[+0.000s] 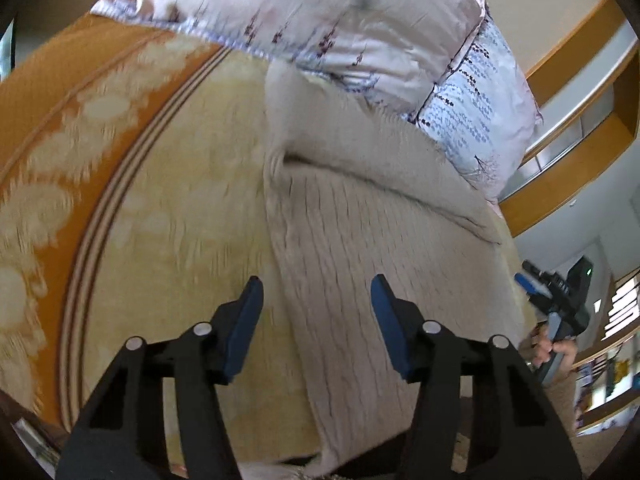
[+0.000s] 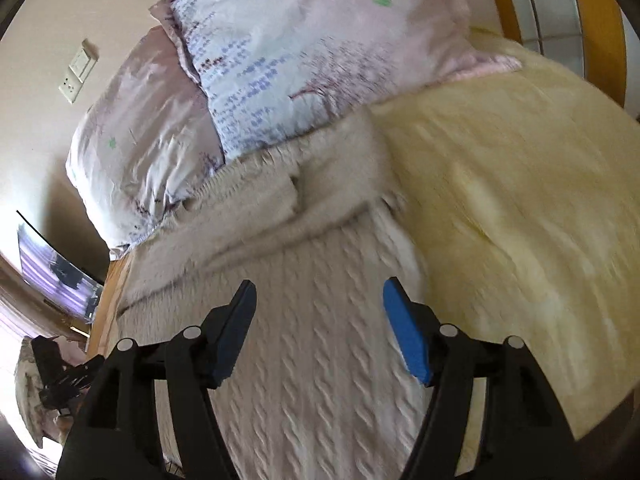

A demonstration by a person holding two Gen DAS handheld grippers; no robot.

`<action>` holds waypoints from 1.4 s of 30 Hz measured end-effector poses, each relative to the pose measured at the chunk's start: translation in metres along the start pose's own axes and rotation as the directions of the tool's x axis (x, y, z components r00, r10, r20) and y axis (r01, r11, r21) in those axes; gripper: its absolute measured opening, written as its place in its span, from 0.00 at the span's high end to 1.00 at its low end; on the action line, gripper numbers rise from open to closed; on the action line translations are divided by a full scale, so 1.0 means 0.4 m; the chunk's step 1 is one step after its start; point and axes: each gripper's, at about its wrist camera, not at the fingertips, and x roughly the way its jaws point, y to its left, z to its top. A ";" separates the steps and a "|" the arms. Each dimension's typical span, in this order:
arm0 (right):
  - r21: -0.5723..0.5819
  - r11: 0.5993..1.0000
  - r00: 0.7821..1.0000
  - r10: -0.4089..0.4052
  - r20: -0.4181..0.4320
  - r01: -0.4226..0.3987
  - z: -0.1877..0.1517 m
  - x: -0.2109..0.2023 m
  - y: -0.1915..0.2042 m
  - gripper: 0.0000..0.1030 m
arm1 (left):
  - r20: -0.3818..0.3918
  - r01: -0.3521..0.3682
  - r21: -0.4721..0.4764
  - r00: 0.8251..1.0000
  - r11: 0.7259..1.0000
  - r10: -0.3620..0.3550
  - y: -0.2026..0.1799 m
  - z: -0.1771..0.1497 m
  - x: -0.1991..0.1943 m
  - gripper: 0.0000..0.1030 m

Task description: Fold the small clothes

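A cream cable-knit sweater (image 1: 360,216) lies on the yellow blanket (image 1: 180,208) of the bed, its far end (partly folded over) touching the pillows (image 1: 360,28). The left hand-held gripper (image 1: 317,300) and the right hand-held gripper (image 2: 319,304) hover above it, both wide apart and holding nothing.

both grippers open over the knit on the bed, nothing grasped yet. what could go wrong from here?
1. The cable-knit sweater lies on a fuzzy yellow blanket; the left hand-held gripper straddles the sweater's edge and might pinch blanket along with knit.
2. The sweater's far end is bunched against the pillows, so a fold could trap that lump.
3. Both views are motion-blurred; a grasp by the right hand-held gripper may land off target.
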 end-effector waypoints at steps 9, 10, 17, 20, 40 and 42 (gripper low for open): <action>0.061 0.998 1.000 0.001 -0.027 0.001 -0.088 -0.058 -0.090 0.38 | -0.020 0.064 -0.013 0.998 0.998 -0.064 -0.030 -0.083 -0.019 0.46; 0.074 0.997 0.999 0.027 -0.039 -0.024 -0.098 -0.058 -0.099 0.43 | -0.019 0.074 -0.014 0.997 0.997 -0.075 -0.034 -0.092 -0.022 0.46; 0.174 0.958 0.966 0.245 -0.079 -0.229 -0.176 -0.070 -0.130 0.61 | -0.034 0.167 -0.037 0.985 0.985 -0.168 -0.052 -0.150 -0.026 0.50; 0.196 0.930 0.941 0.331 -0.073 -0.311 -0.218 -0.091 -0.139 0.61 | -0.036 0.215 -0.036 0.976 0.976 -0.216 -0.052 -0.180 -0.035 0.51; -0.024 0.917 0.916 0.398 -0.051 -0.399 -0.288 -0.158 -0.053 0.91 | -0.140 0.189 0.080 0.974 0.979 -0.176 -0.083 -0.254 0.014 0.93; -0.051 0.914 0.916 0.402 -0.007 -0.402 -0.276 -0.175 -0.043 0.92 | -0.119 0.202 0.081 0.974 0.976 -0.192 -0.083 -0.242 0.000 0.93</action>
